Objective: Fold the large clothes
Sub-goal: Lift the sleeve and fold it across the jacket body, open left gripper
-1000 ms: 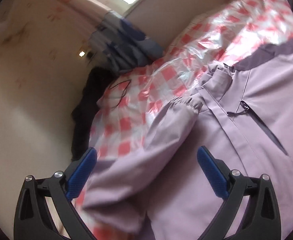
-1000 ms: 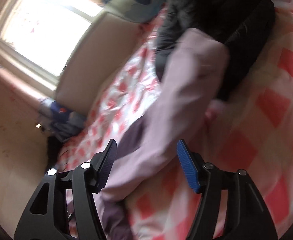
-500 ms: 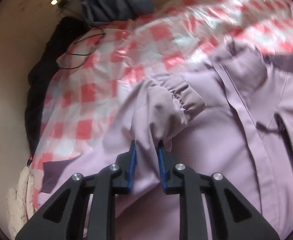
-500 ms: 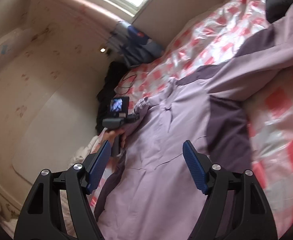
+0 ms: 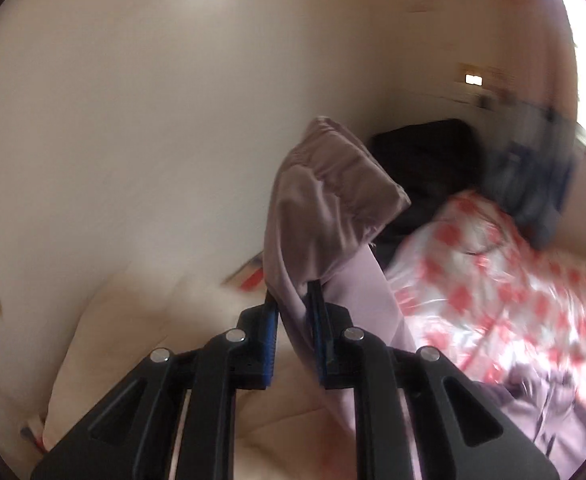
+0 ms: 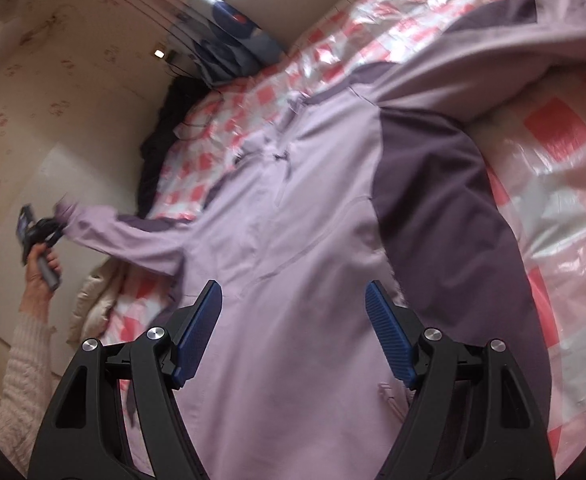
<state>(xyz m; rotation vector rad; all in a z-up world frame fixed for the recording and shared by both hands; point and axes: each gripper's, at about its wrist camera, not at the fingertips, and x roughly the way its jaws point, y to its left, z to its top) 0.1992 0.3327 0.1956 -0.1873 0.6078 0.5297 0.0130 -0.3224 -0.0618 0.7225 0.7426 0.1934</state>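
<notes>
Left gripper (image 5: 293, 300) pinches the jacket's sleeve (image 5: 325, 200) near the cuff, lifted off the bed (image 6: 553, 128). The jacket (image 6: 293, 240) lies spread on the bed, right gripper (image 6: 293, 332) spread wide above it. Soft, light, probably slippery; take seams or cuffs.

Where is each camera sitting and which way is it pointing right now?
Left wrist: on the left gripper, facing the wall, shut on the lilac jacket's sleeve; only its fingers show.
Right wrist: on the open right gripper, looking down on the jacket; the person's left hand shows.
Shared: the sleeve, the checked bed cover.
</notes>
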